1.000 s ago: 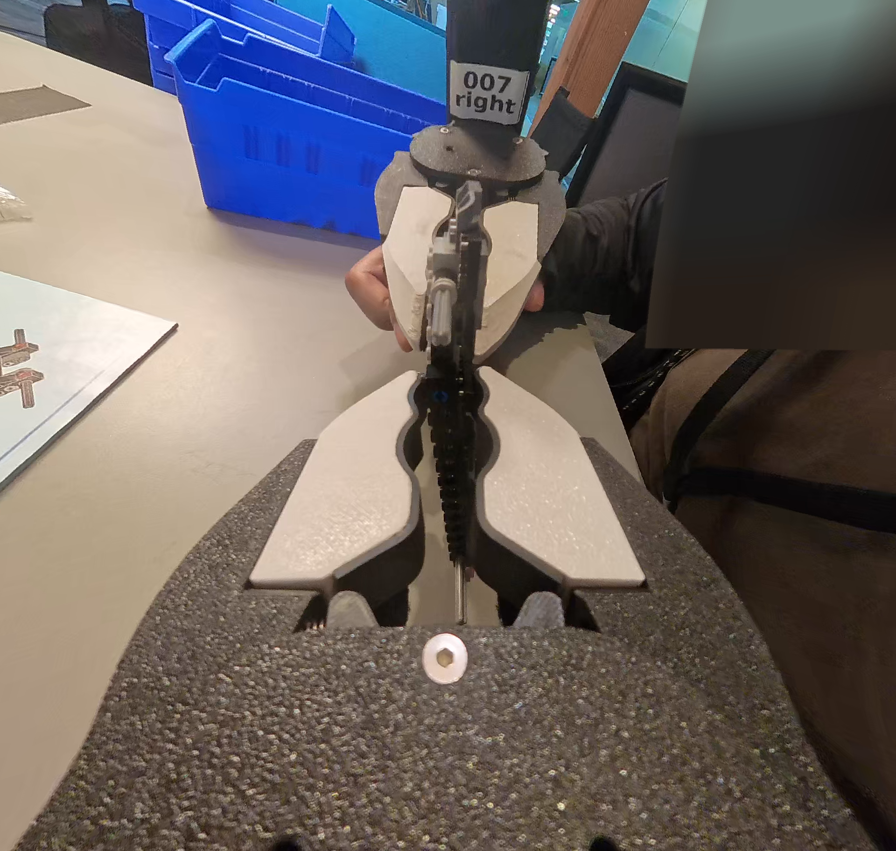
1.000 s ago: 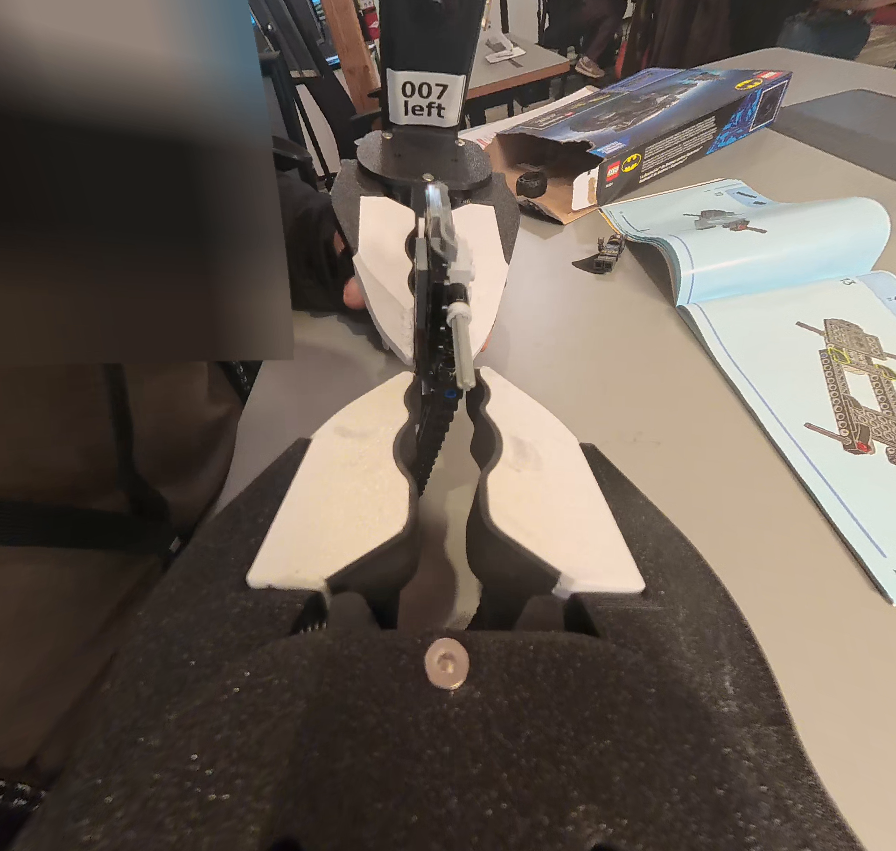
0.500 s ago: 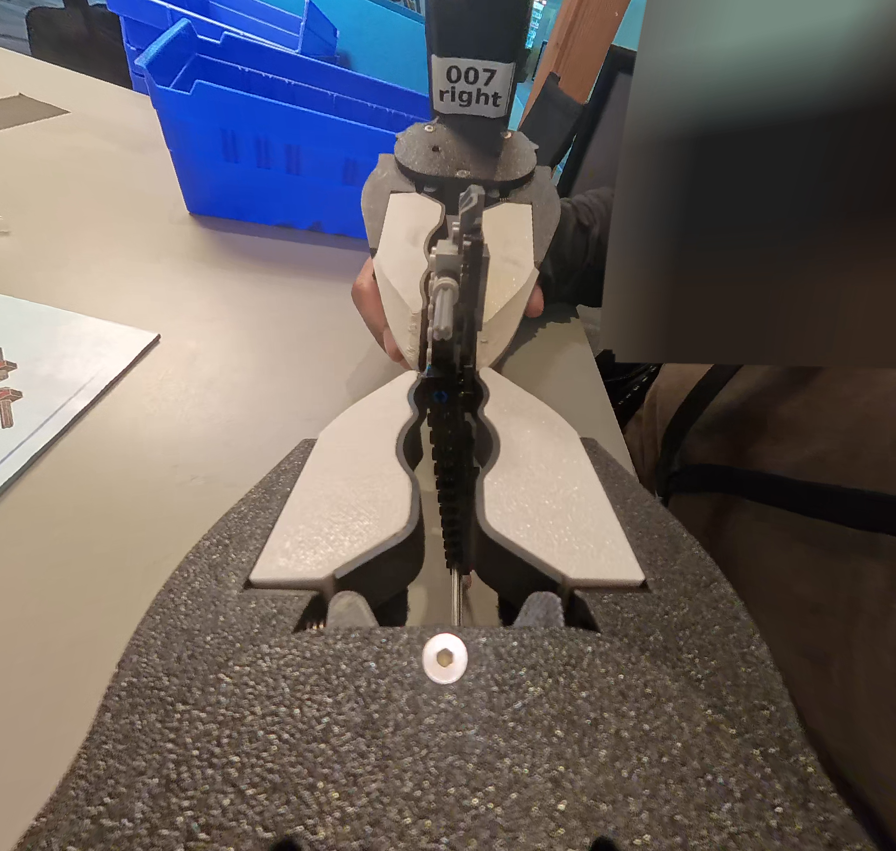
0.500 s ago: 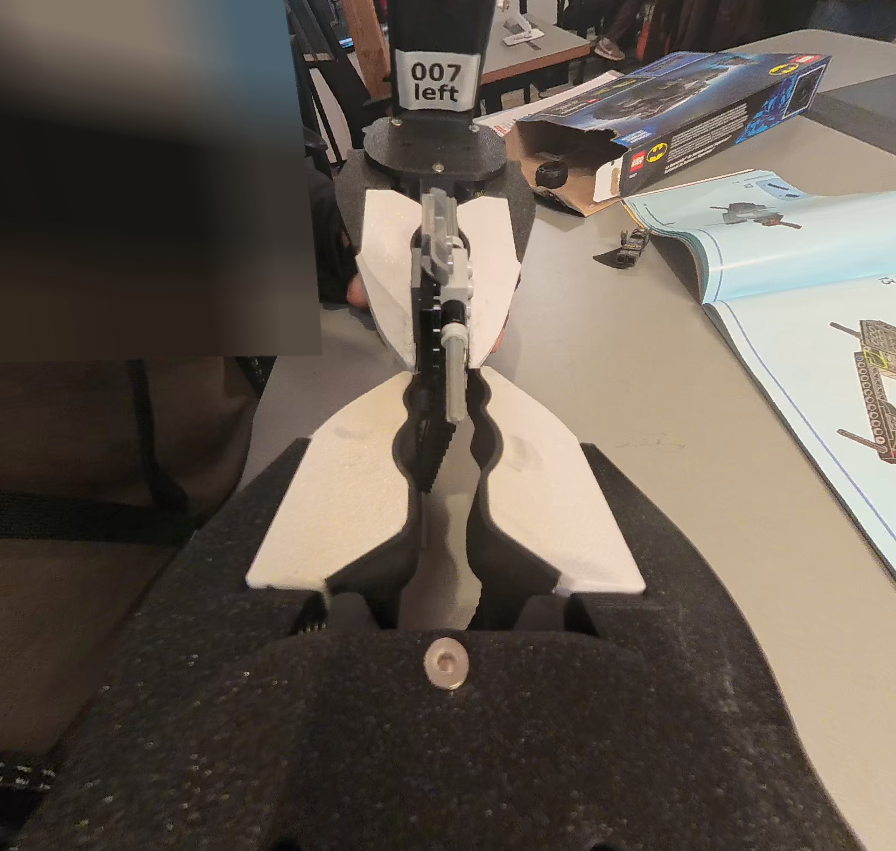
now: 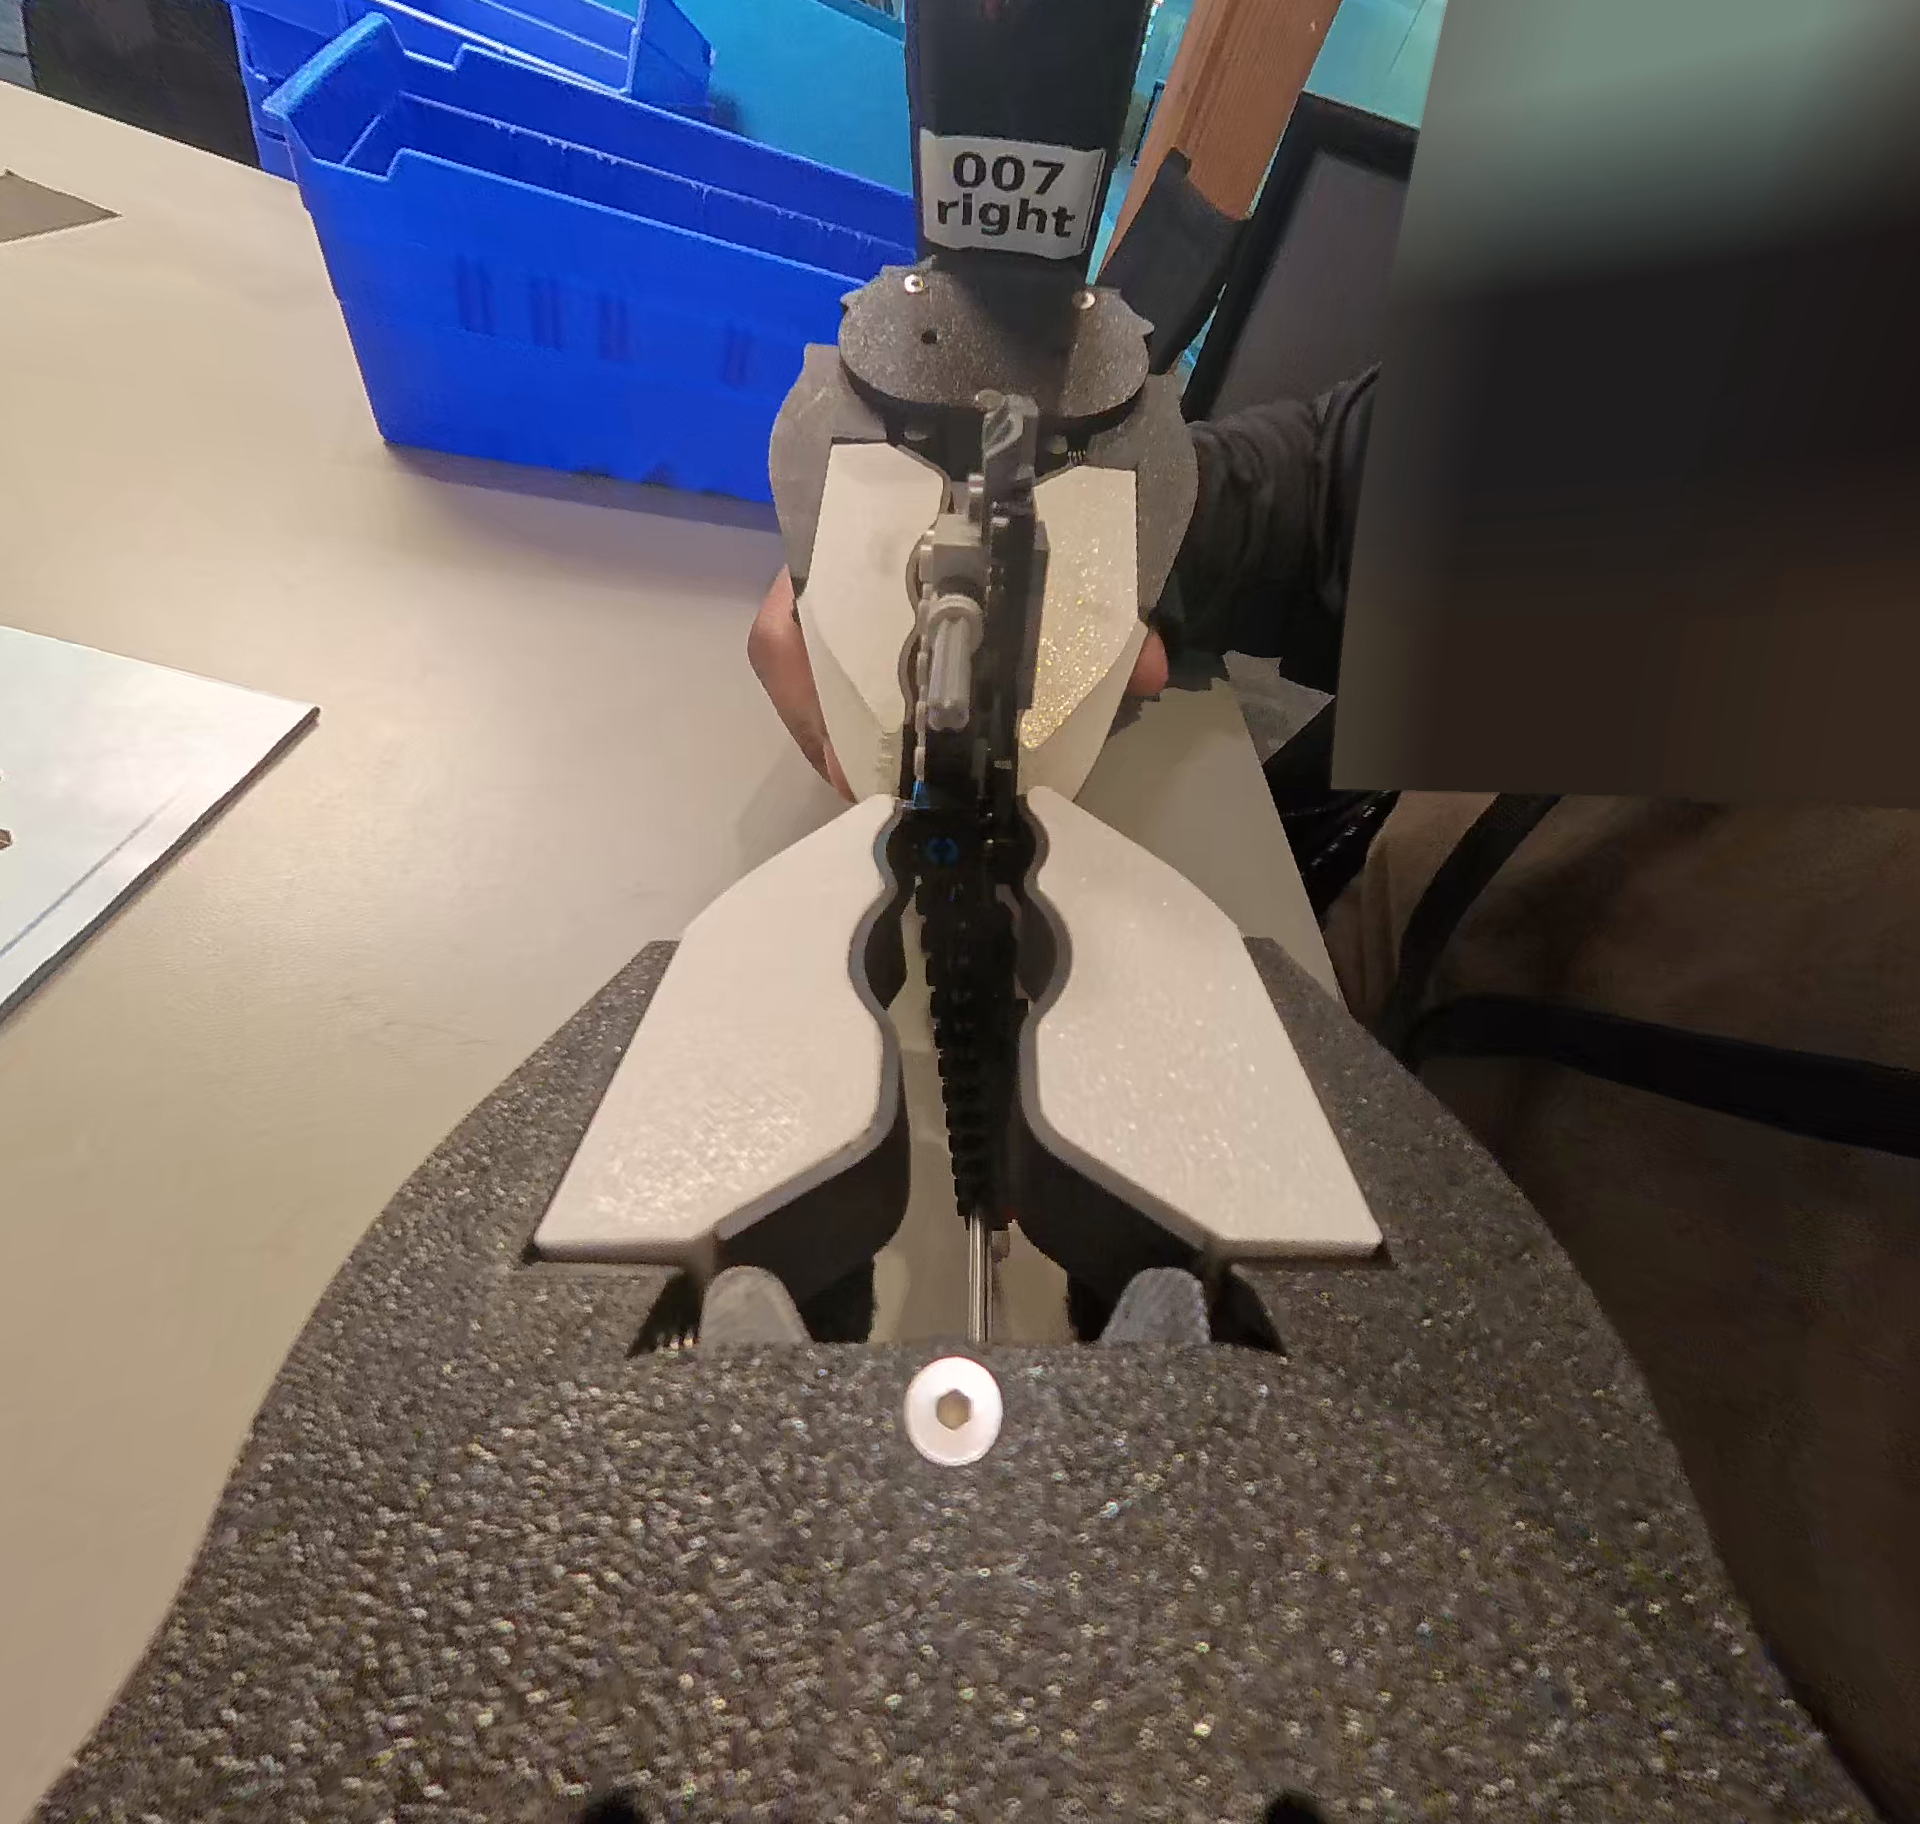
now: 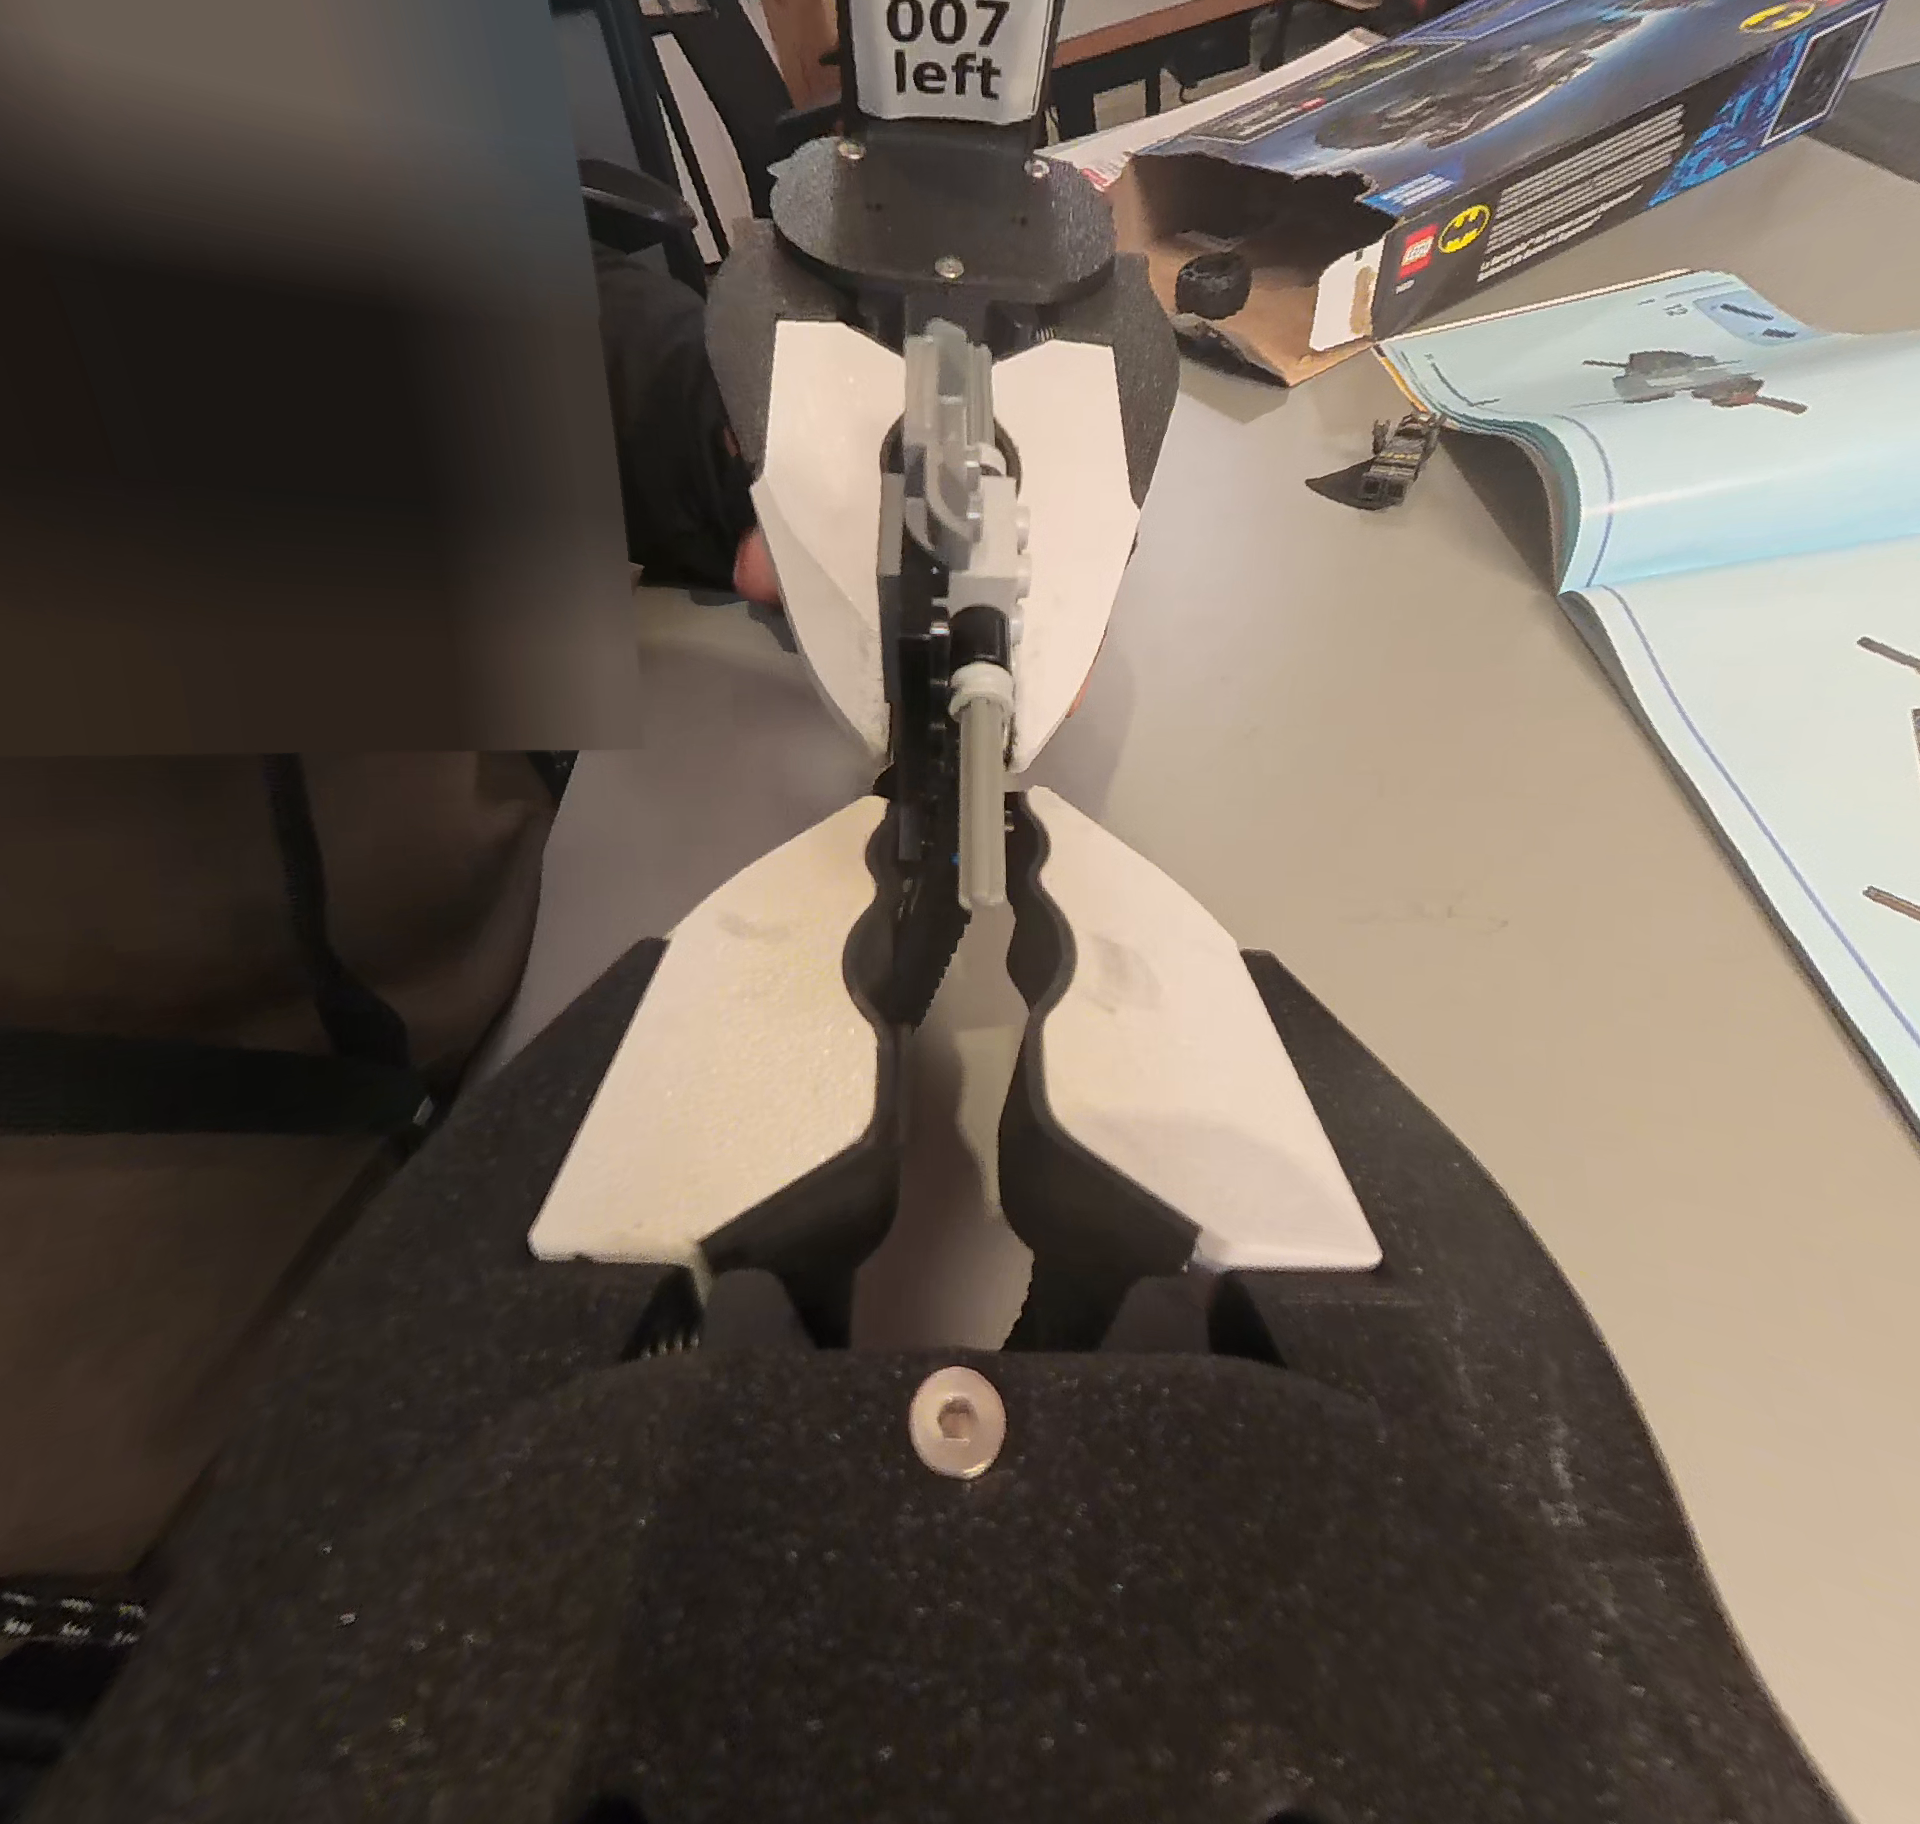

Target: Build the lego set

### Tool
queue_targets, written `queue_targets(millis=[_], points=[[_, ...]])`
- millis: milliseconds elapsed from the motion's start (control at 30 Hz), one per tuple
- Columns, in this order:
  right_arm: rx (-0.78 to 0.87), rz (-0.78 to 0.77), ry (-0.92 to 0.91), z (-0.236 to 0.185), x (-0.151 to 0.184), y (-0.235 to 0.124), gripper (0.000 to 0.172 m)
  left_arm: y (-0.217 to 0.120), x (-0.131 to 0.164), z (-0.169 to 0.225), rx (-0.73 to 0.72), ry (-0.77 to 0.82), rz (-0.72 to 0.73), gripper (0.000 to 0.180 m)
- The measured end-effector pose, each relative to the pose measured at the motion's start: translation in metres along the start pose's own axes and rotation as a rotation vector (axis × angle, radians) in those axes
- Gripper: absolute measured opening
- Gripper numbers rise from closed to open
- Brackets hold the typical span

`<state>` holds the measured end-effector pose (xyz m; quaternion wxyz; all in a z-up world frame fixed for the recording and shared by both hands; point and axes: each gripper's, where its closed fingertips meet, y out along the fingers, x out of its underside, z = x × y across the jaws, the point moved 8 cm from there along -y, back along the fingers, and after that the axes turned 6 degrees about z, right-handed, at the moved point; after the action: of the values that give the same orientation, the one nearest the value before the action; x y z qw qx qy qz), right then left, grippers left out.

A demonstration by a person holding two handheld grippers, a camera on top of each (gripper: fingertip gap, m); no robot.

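Observation:
A black and grey brick assembly (image 5: 971, 995) hangs over the grey table (image 5: 416, 735), held from both ends. My left gripper (image 5: 961, 824) is shut on its black toothed beam. My right gripper (image 5: 961, 772) faces it tip to tip and grips the end that carries a grey axle (image 5: 948, 652). In the right wrist view my right gripper (image 6: 956, 824) is shut on the assembly (image 6: 920, 787). The grey axle (image 6: 982, 808) reaches in between its fingers. My left gripper (image 6: 951, 766) holds the far end. A hand (image 5: 779, 673) shows behind the right gripper.
Blue plastic bins (image 5: 582, 320) stand at the back left of the table. An open instruction booklet (image 6: 1714, 527) lies to the right, also in the left wrist view (image 5: 104, 766). A torn dark toy box (image 6: 1507, 133) with a black wheel (image 6: 1210, 283) and a small black piece (image 6: 1392, 460) lie nearby.
Both grippers stayed shut on the assembly and turned together. In the left view the bins slid right and the booklet left. In the right view the opposite gripper looms larger and higher.

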<state>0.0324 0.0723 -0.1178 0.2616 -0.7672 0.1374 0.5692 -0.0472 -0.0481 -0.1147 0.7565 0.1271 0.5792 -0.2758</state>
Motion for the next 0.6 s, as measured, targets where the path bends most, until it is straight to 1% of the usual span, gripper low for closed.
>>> queue_targets(millis=[333, 467, 600], points=[[-0.052, -0.013, 0.012, -0.0003, 0.0017, 0.0015, 0.016, -0.0006, -0.0001, 0.0011, 0.026, -0.02, -0.041, 0.017], [-0.073, -0.061, 0.017, -0.0023, 0.0021, 0.0023, 0.017, 0.0001, 0.0, 0.0032, 0.04, -0.027, -0.07, 0.017], [-0.067, -0.065, 0.032, -0.0022, 0.0019, 0.0027, 0.017, -0.0003, -0.0009, 0.0044, 0.019, -0.016, -0.086, 0.018]])
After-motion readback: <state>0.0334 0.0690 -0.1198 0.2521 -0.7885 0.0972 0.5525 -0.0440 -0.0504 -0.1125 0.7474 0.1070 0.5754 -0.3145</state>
